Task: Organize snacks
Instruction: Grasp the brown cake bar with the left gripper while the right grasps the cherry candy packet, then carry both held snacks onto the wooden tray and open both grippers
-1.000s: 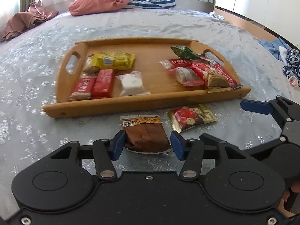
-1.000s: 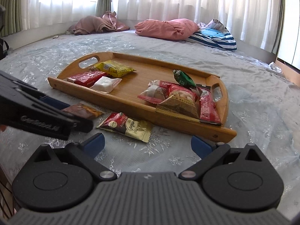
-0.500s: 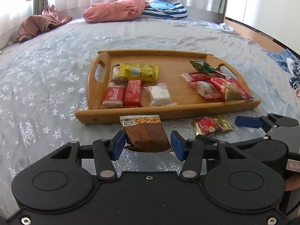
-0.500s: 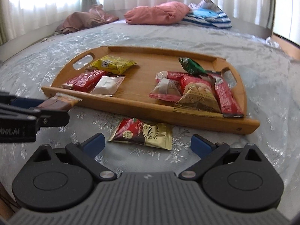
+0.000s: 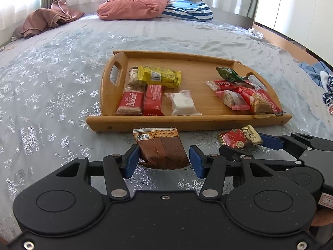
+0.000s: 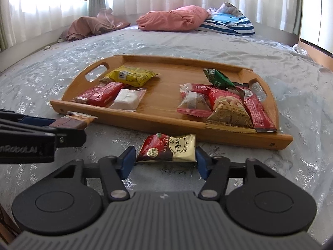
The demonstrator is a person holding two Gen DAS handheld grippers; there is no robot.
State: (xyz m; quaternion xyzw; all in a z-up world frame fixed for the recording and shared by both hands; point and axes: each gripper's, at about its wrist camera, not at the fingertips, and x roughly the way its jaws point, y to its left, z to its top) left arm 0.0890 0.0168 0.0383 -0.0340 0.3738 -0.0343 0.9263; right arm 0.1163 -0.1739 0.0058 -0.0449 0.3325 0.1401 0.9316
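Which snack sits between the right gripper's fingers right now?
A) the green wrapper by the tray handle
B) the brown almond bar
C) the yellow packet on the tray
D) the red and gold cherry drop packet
D: in the right wrist view the red and gold cherry drop packet lies on the bedspread between the closing jaws of the right gripper, in front of the wooden tray.

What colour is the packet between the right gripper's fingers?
The cherry-drop candy packet is red and dark at one end, gold at the other; clearest in the right wrist view.
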